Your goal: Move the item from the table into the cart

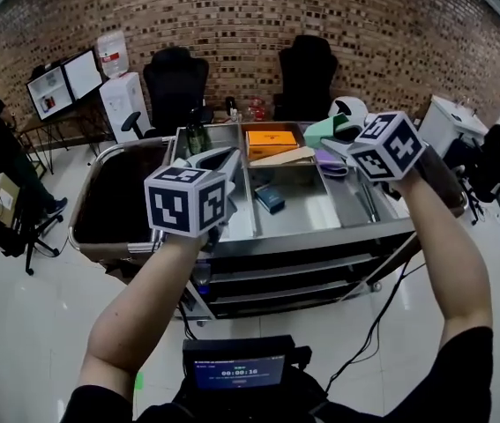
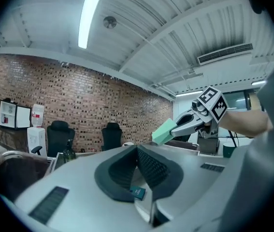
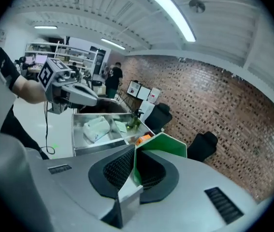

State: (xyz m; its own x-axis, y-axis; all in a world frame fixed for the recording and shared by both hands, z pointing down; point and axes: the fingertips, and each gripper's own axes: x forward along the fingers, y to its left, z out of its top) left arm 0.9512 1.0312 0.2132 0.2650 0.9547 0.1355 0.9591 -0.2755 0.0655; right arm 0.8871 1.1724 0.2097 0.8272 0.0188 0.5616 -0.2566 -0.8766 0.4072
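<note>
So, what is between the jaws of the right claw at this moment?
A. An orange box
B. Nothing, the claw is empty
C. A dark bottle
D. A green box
D: in the right gripper view the right claw is closed on the green box, and the left gripper view shows the same box sticking out of its tips.

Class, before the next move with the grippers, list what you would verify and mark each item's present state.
1. Right gripper shut on the green box: ok.
2. Left gripper shut and empty: ok.
3. Green box lifted off the table: ok.
4. Green box above the cart: not ok, it is over the table.
5. Room inside the cart: cannot tell, its inside is dark.
</note>
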